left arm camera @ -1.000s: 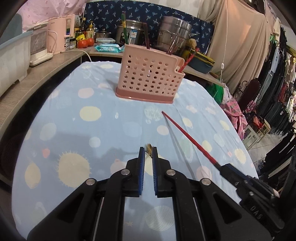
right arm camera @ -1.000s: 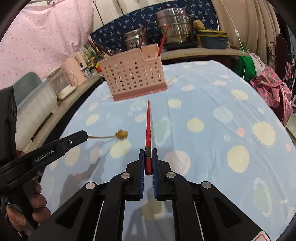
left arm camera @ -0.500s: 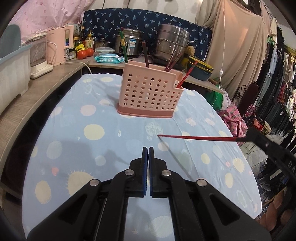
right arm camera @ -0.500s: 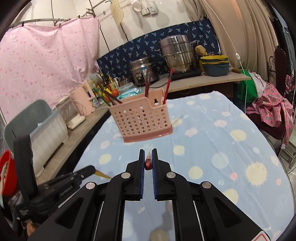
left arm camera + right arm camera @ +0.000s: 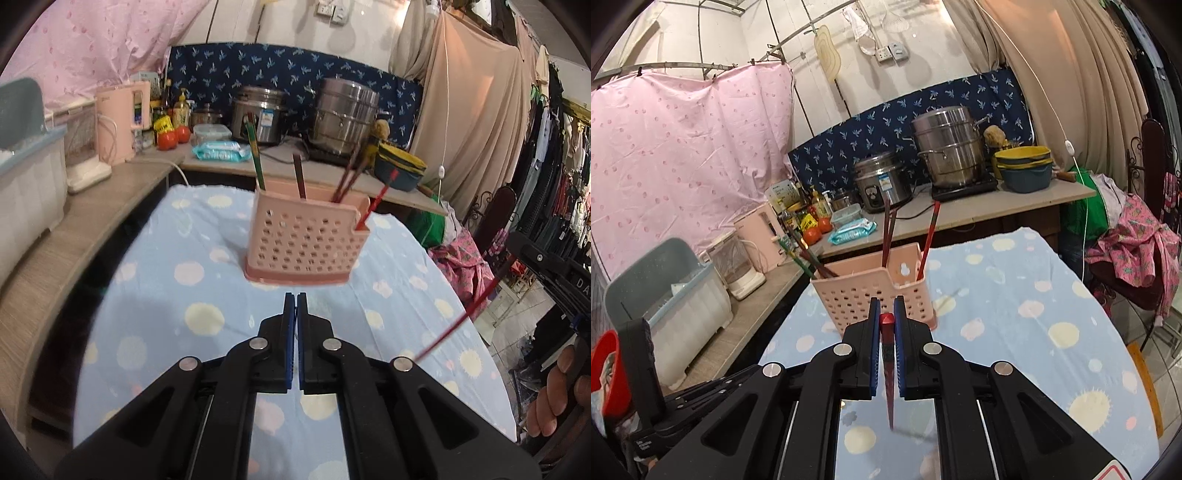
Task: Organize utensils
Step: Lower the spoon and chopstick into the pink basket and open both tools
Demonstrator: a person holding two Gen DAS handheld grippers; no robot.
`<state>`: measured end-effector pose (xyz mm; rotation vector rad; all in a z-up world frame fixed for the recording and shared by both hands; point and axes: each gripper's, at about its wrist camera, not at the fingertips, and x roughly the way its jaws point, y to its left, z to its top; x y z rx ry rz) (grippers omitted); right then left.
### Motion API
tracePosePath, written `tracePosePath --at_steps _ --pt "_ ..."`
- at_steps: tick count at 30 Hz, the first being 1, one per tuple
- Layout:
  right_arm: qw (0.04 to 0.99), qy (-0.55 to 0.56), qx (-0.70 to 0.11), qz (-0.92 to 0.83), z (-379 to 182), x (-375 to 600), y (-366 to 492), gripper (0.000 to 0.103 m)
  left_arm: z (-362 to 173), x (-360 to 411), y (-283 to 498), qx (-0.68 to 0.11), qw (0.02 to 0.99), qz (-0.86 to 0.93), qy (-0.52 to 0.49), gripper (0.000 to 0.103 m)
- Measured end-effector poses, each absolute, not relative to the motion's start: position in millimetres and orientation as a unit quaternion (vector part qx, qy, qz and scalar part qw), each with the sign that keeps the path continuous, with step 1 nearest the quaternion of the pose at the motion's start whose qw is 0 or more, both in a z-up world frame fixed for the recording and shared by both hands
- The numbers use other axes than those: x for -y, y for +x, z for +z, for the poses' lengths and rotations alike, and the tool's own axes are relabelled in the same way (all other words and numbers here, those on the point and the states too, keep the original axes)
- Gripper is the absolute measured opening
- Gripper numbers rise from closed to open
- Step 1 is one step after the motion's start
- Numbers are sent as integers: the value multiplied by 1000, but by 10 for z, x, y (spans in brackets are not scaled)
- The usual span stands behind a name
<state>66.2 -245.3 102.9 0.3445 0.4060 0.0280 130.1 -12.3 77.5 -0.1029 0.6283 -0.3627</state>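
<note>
Red tapered plastic chopstick (image 5: 887, 354) clamped in right gripper (image 5: 886, 314), now lifted off spotted blue tablecloth (image 5: 1052, 295), tip hanging down. Left gripper (image 5: 296, 301) pinched shut; whatever it holds is hidden, also raised. Pink perforated plastic utensil basket (image 5: 871, 291) far centre. Next likely: drop both in.

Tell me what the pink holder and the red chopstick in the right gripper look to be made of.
Pink holder: looks like matte moulded plastic, with thin walls and even rows of punched holes. Red chopstick clamped in the right gripper: glossy and smooth, probably lacquered wood or plastic; the view cannot settle which.
</note>
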Motion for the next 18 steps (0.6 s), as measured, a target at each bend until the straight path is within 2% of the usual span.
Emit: tracePosePath --at_steps 18 --pt "978 164 -126 3 1896 2781 1492 7 1918 72 2127 -184 972 -136 -43 1"
